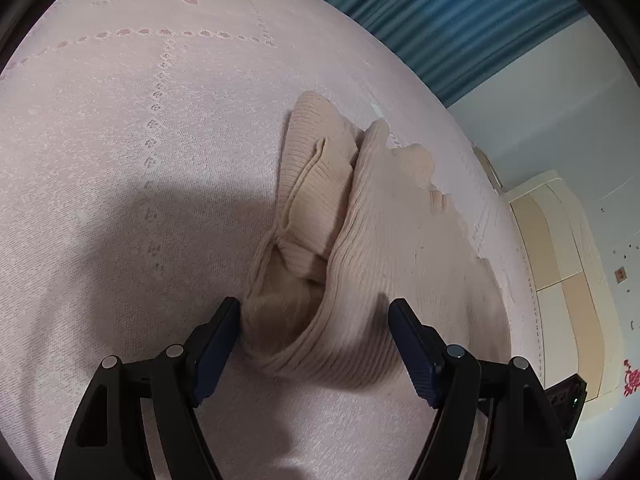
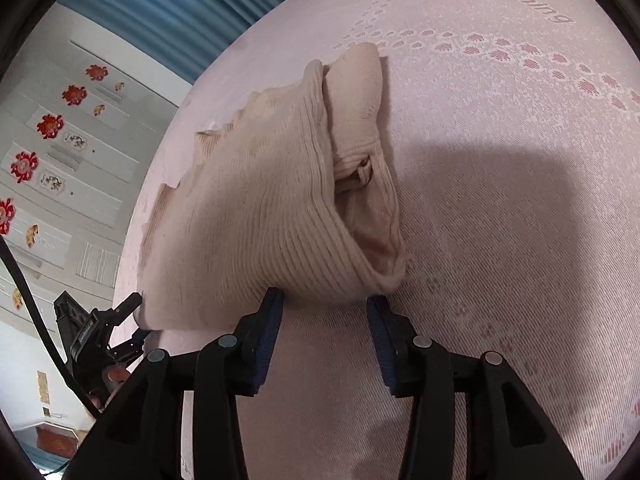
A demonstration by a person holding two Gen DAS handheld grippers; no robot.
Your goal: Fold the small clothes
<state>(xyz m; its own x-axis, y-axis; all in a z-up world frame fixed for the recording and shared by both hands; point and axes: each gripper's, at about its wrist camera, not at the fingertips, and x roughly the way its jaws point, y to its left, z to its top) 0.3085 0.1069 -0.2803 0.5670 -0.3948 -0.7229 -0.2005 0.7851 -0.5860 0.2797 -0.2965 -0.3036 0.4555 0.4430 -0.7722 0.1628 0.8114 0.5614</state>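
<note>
A small beige ribbed knit garment (image 1: 372,232) lies partly folded on the pink bedspread (image 1: 120,140), one layer turned over another. My left gripper (image 1: 316,320) is open, its fingers standing on either side of the garment's near folded edge. In the right wrist view the same garment (image 2: 272,216) lies just ahead of my right gripper (image 2: 326,304), which is open with its fingertips at the garment's near edge. The left gripper (image 2: 132,320) also shows there, at the garment's left corner.
The bedspread (image 2: 500,240) has a pink paw-print pattern. A blue curtain (image 1: 460,12) hangs beyond the bed. A cream cabinet (image 1: 560,272) stands at the right. A wall with red flower decorations (image 2: 48,128) is at the left in the right wrist view.
</note>
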